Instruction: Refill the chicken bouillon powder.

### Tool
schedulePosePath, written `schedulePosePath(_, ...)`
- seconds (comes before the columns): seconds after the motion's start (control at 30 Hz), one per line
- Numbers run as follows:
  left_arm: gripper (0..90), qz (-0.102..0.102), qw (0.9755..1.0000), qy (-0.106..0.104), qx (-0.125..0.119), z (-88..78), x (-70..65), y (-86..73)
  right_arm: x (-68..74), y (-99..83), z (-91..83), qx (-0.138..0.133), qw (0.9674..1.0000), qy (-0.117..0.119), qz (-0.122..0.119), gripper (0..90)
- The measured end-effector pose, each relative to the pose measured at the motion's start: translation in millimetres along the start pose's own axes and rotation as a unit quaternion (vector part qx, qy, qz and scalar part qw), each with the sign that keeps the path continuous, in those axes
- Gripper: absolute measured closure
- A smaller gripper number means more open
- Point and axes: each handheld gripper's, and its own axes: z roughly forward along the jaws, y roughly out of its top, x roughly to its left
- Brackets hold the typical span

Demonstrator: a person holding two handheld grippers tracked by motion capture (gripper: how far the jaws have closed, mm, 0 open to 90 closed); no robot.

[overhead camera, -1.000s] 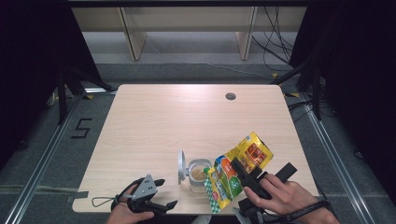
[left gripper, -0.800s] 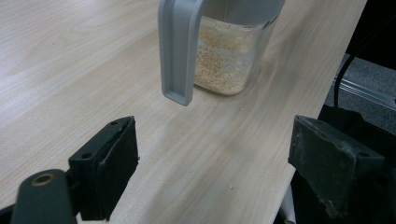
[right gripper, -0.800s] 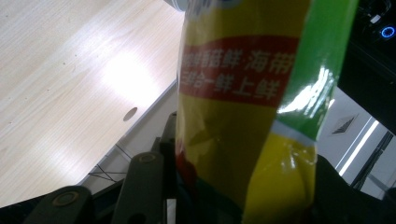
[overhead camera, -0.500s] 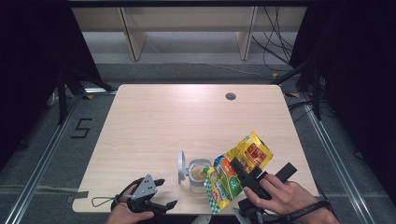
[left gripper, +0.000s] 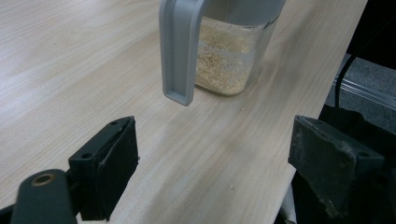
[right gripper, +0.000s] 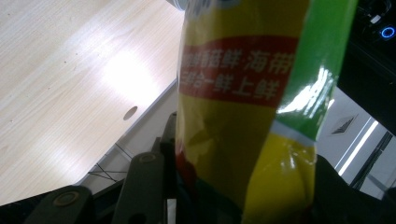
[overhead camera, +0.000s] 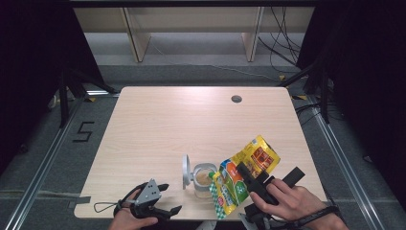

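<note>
The person is pouring granules from a yellow-and-green bag [overhead camera: 242,175] into a clear jar [overhead camera: 203,178] that stands near the table's [overhead camera: 191,124] front edge, its grey flip lid [overhead camera: 185,171] swung open at the jar's 9 o'clock. The right gripper [overhead camera: 253,184] has its 2 jaws partly closed and clamped on the bag, which is tilted with its lower end over the jar's mouth from the 3 o'clock side. In the right gripper view the bag [right gripper: 243,116] rises straight up between the jaws.

The left gripper [overhead camera: 160,199] rests at the jar's 8 o'clock, jaws wide apart and holding nothing; in the left gripper view the jar [left gripper: 233,56] shows a pale layer of granules in its lower part.

To do this well, the bag's opening should probably stay directly above the jar's mouth, and the tilt should be raised gradually so the flow does not surge past the rim. The jar looks light, so steadying it with the free gripper would likely help.
</note>
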Motion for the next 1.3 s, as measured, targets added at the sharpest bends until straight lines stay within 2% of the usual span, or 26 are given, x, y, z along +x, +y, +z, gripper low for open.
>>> schedulePosePath(0.03,15.2,-0.003,1.0000,-0.001,0.000,-0.2,-0.2,0.1,-1.3,-0.3,-0.4,0.004,0.9999,0.003,-0.010,62.6)
schedulePosePath(0.07,15.2,-0.005,1.0000,-0.002,0.001,-0.1,-0.2,0.1,1.0,0.3,0.3,-0.001,1.0000,-0.001,0.008,62.7)
schedulePosePath(0.1,15.2,0.010,1.0000,0.000,0.001,-0.4,1.1,0.5,1.0,0.3,0.4,-0.001,1.0000,-0.001,0.008,62.7)
schedulePosePath(0.13,15.2,-0.005,1.0000,0.001,0.001,0.1,-0.5,-0.1,0.9,0.4,0.6,0.000,1.0000,0.000,0.007,62.7)
schedulePosePath(0.17,15.2,-0.002,1.0000,-0.005,0.007,-0.7,0.2,0.4,-1.2,-0.2,0.1,0.004,0.9999,0.004,-0.010,63.3)
schedulePosePath(0.23,15.2,-0.006,1.0000,-0.002,0.001,0.2,-0.7,-0.2,0.9,0.4,0.9,0.000,1.0000,0.001,0.009,63.4)
schedulePosePath(0.27,15.2,-0.006,1.0000,0.001,0.000,0.2,-1.0,-0.2,0.7,0.4,1.0,0.000,1.0000,0.000,0.007,63.4)
schedulePosePath(0.3,15.2,-0.007,1.0000,0.000,-0.001,0.2,-1.1,-0.2,-2.2,0.0,1.1,0.000,0.9998,0.005,-0.018,63.4)
schedulePosePath(0.37,15.2,0.003,1.0000,0.001,0.001,-0.2,0.3,0.2,-1.0,-0.1,0.6,0.004,0.9999,0.005,-0.010,63.5)
schedulePosePath(0.4,15.2,-0.004,1.0000,-0.004,0.007,-0.8,0.1,0.3,-1.2,-0.3,0.9,0.003,0.9999,0.006,-0.010,63.5)
schedulePosePath(0.43,15.2,0.005,1.0000,-0.003,0.006,-0.9,0.9,0.6,-1.1,-0.5,1.0,0.003,0.9999,0.007,-0.009,63.5)
schedulePosePath(0.47,15.2,-0.006,1.0000,-0.004,0.005,-0.5,-0.5,0.1,-0.9,-0.8,1.1,0.003,0.9999,0.006,-0.009,63.5)
schedulePosePath(0.5,15.2,-0.005,1.0000,-0.005,0.007,-0.5,-0.4,0.2,-2.3,-0.6,2.4,-0.007,0.9998,0.000,-0.017,63.5)
schedulePosePath(0.53,15.2,-0.005,1.0000,-0.005,0.006,-0.4,-0.4,0.2,-0.7,-1.4,0.9,0.005,0.9999,0.004,-0.010,63.5)
schedulePosePath(0.63,15.2,-0.004,1.0000,-0.004,0.007,-0.4,0.0,0.2,-1.2,-1.8,0.7,0.006,0.9999,0.004,-0.010,63.5)
schedulePosePath(0.67,15.2,0.006,0.9999,-0.003,0.009,-0.7,1.2,0.6,-1.5,-2.0,0.9,0.004,0.9999,0.008,-0.009,63.6)
schedulePosePath(0.7,15.2,-0.006,1.0000,-0.005,0.007,-0.3,-0.3,0.1,-1.5,-2.0,0.9,0.004,0.9999,0.007,-0.009,63.6)
schedulePosePath(1.13,15.2,-0.005,1.0000,-0.004,0.007,-0.5,-0.2,0.2,-1.1,-2.6,1.2,0.003,0.9999,0.009,-0.003,63.7)
schedulePosePath(1.2,15.2,-0.006,1.0000,0.001,0.000,0.2,-0.9,-0.2,-0.9,-2.3,1.3,0.002,1.0000,0.007,-0.006,63.7)
schedulePosePath(1.3,15.2,-0.002,1.0000,-0.003,0.006,-0.6,0.1,0.3,-0.4,-1.8,1.4,0.001,1.0000,0.008,-0.002,63.8)
